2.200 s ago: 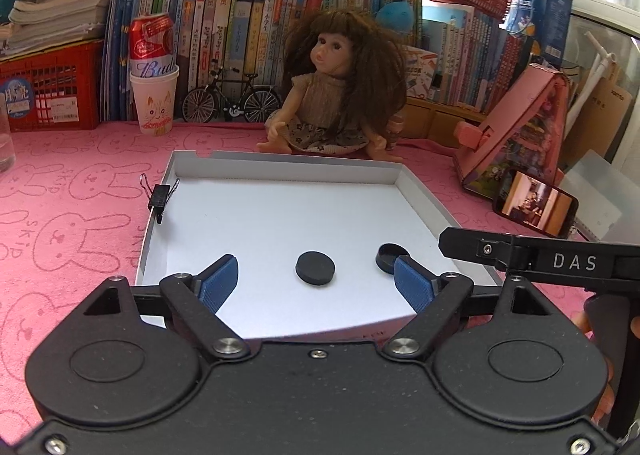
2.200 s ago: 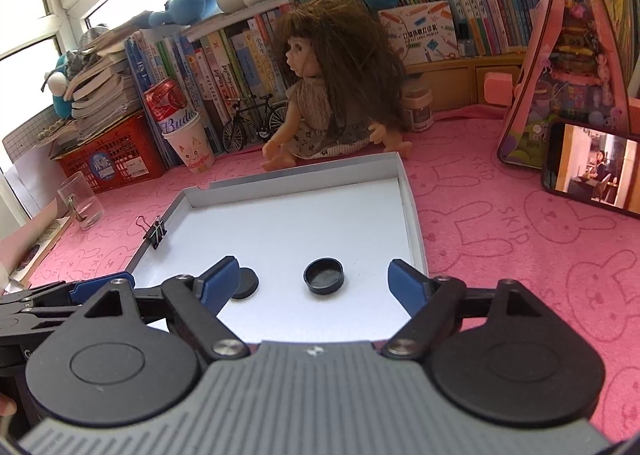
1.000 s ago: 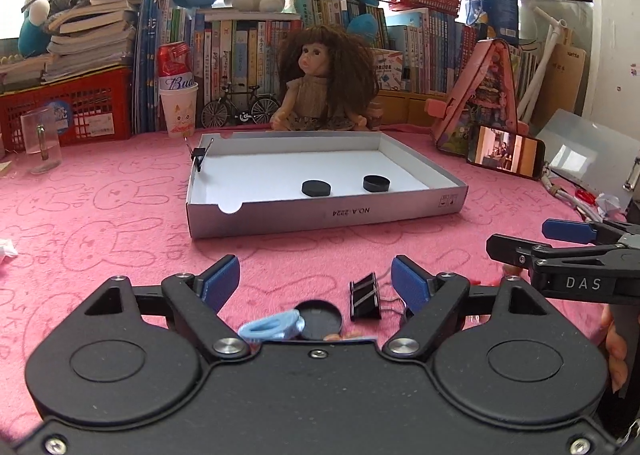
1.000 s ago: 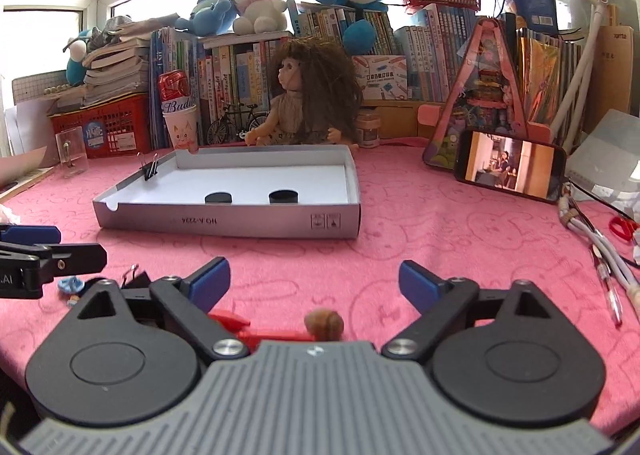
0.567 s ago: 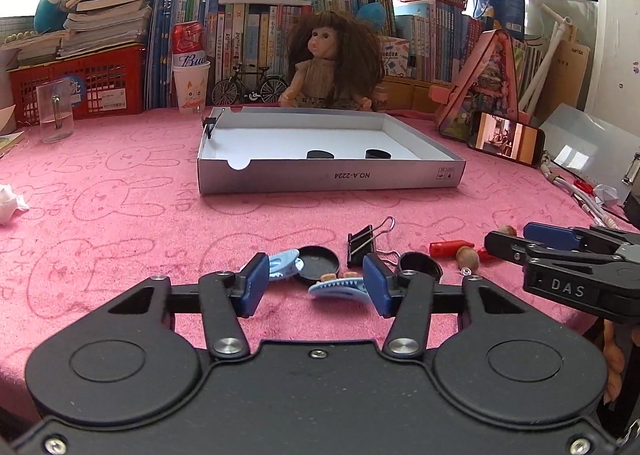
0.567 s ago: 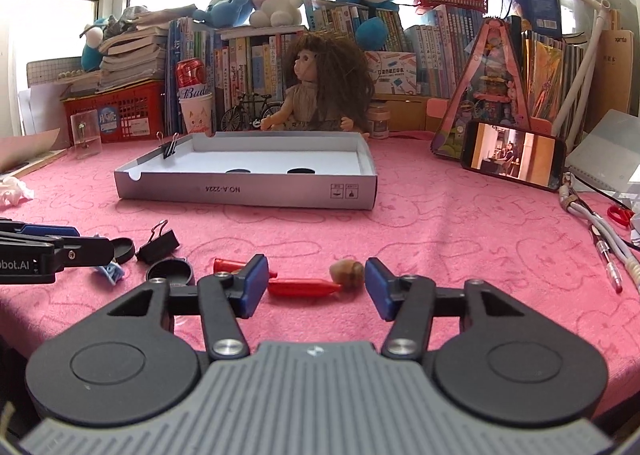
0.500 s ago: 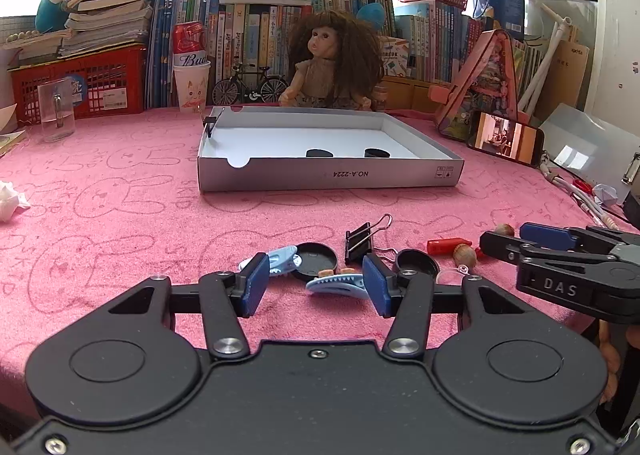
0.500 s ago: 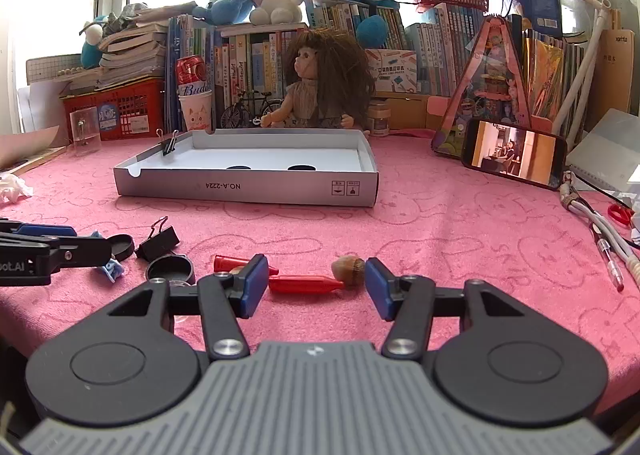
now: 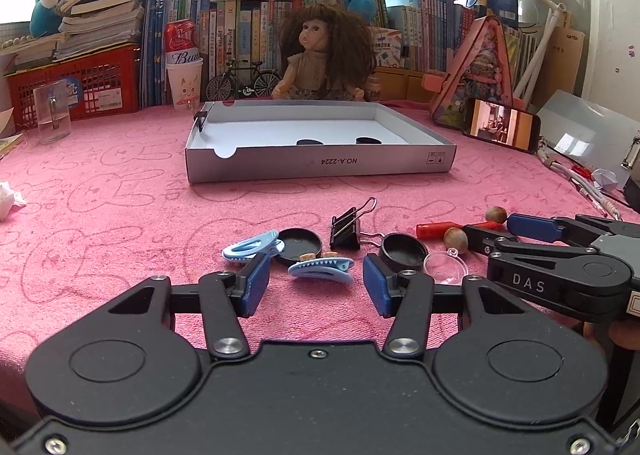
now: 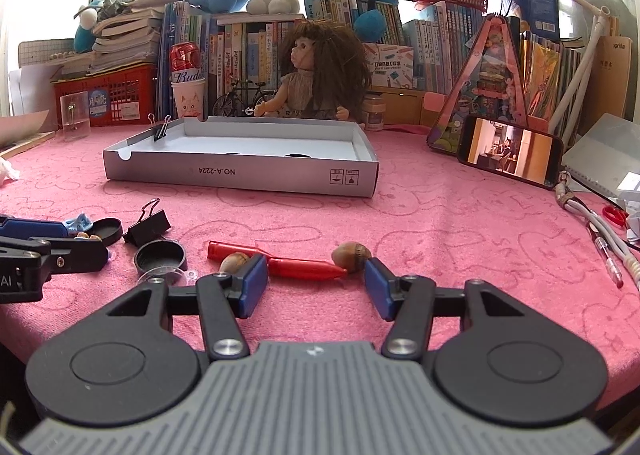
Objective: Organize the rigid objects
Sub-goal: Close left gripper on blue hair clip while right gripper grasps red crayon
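1. Small rigid objects lie scattered on the pink cloth near the front edge, just ahead of both grippers
2. Left gripper: blue pads partly spread, nothing pinched; a light-blue hair clip lies on the cloth just beyond the gap between them, no contact visible
3. Right gripper: pads partly spread, nothing gripped; a red pen-like stick lies crosswise just beyond the tips
4. Two acorns flank the stick: one acorn at the left pad's tip, the other acorn at the stick's pointed end near the right pad
5. Beside the hair clip: a second blue clip, a flat black cap, an upturned black cap and a clear dome piece touching it
6. Slightly farther, a black binder clip rests on the cloth with wire handles raised
7. Mid-table, well apart from the scatter: a shallow white box, open-topped, holding two black discs; another binder clip is clamped on its left wall
8. Right of the box, a phone leans with its screen lit
9. Far edge: doll seated behind the box, then books, red basket and plush toys
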